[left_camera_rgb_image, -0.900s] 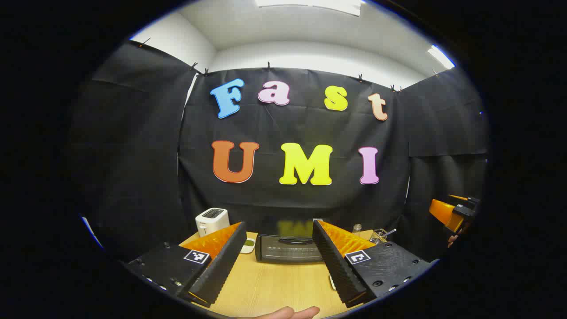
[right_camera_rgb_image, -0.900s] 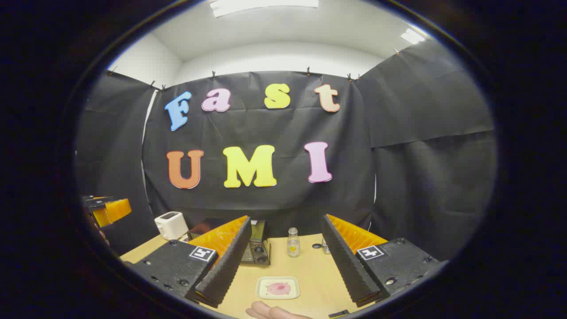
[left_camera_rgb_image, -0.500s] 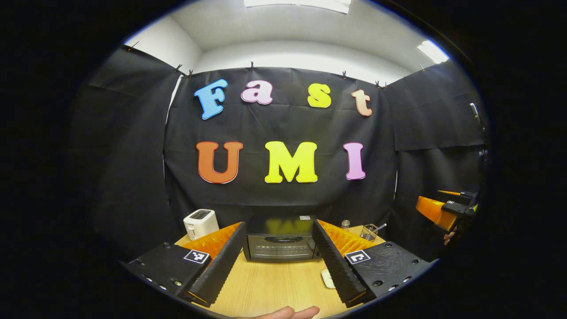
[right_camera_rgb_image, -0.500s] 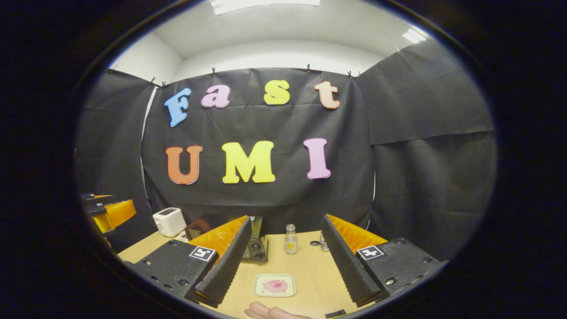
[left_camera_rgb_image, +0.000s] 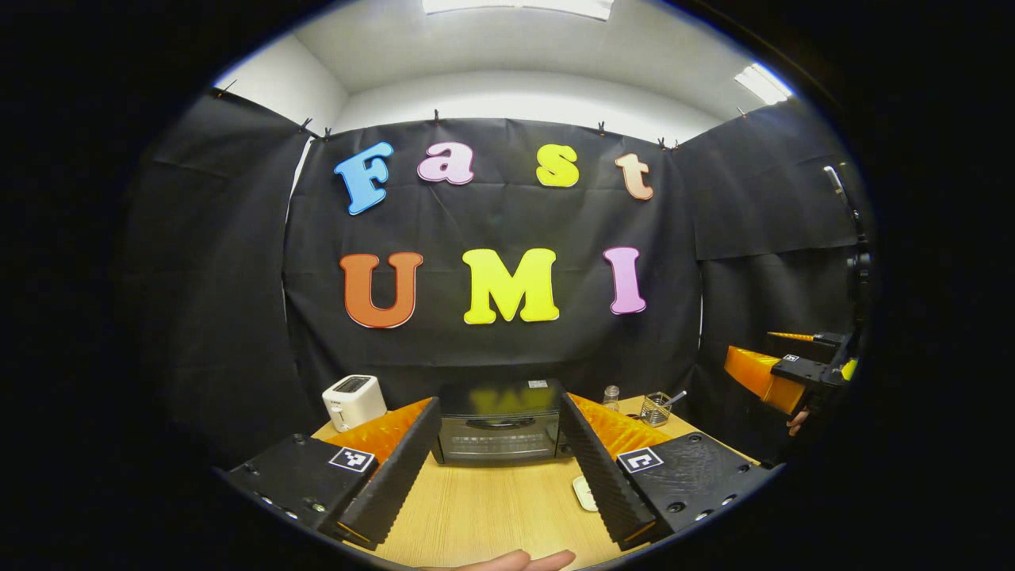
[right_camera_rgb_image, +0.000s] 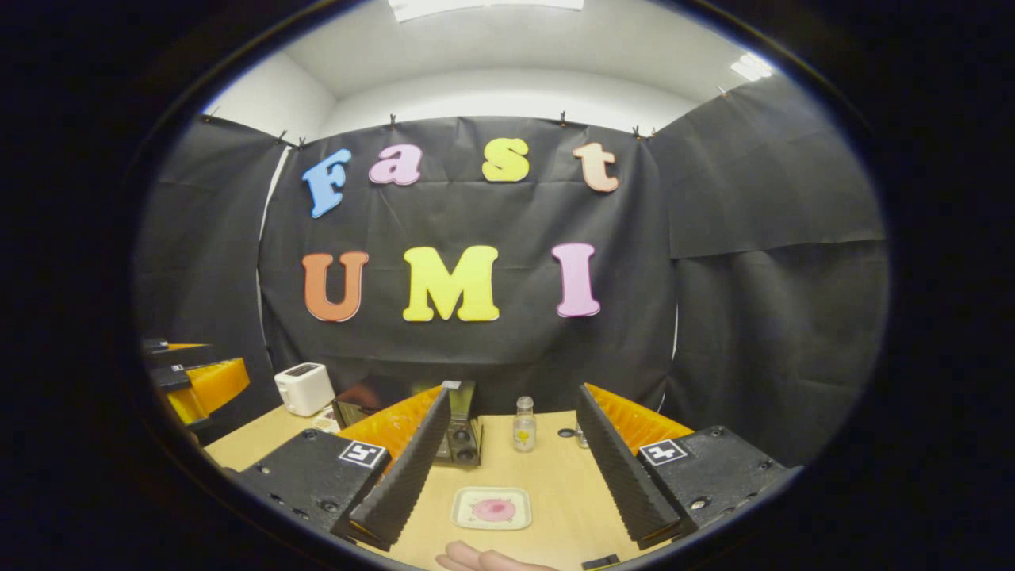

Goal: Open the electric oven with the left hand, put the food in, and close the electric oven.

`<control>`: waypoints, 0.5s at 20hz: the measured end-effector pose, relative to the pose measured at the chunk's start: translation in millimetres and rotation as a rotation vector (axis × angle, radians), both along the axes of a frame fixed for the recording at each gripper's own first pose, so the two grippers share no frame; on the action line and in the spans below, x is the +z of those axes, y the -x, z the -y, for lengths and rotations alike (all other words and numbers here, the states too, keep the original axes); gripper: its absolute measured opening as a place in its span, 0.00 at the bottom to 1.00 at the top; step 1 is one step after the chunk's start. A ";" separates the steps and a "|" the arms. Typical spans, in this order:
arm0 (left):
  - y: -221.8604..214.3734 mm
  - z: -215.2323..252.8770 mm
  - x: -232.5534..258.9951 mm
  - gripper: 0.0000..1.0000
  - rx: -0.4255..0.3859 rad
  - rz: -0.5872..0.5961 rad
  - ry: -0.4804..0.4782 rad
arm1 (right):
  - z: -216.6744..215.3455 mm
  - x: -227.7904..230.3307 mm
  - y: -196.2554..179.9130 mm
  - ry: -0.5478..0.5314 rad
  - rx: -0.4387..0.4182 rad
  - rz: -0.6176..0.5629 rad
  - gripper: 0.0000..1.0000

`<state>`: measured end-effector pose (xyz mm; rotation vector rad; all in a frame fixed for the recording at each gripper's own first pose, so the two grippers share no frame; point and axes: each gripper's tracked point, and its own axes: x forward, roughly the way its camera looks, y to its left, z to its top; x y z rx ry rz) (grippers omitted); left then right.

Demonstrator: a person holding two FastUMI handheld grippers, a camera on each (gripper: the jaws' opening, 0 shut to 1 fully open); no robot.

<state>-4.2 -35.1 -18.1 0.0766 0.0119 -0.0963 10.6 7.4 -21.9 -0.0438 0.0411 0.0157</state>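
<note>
Left gripper [left_camera_rgb_image: 499, 464] held above near edge of wooden table [left_camera_rgb_image: 492, 507], jaws spread wide, nothing between them. Electric oven [left_camera_rgb_image: 498, 424] straight ahead at far side of table, door shut. White toaster [left_camera_rgb_image: 354, 401] to oven's left; small glass bottle [left_camera_rgb_image: 610, 396] and wire holder [left_camera_rgb_image: 656, 409] to its right. Right gripper [right_camera_rgb_image: 511, 468] likewise above table, jaws spread, empty. Food on small white plate [right_camera_rgb_image: 492, 508] lies on table between its fingers, near edge, well apart from oven [right_camera_rgb_image: 460, 432].
</note>
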 end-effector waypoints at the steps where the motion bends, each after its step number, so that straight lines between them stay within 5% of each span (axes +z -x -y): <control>1: 0.5 -0.2 -0.7 0.95 -0.003 0.000 0.003 | 0.1 -2.7 -3.1 0.003 -0.002 -0.006 0.97; 10: -1.3 -21.0 -10.6 0.95 0.022 0.014 0.000 | -9.3 -48.9 -30.4 0.032 0.022 -0.071 0.97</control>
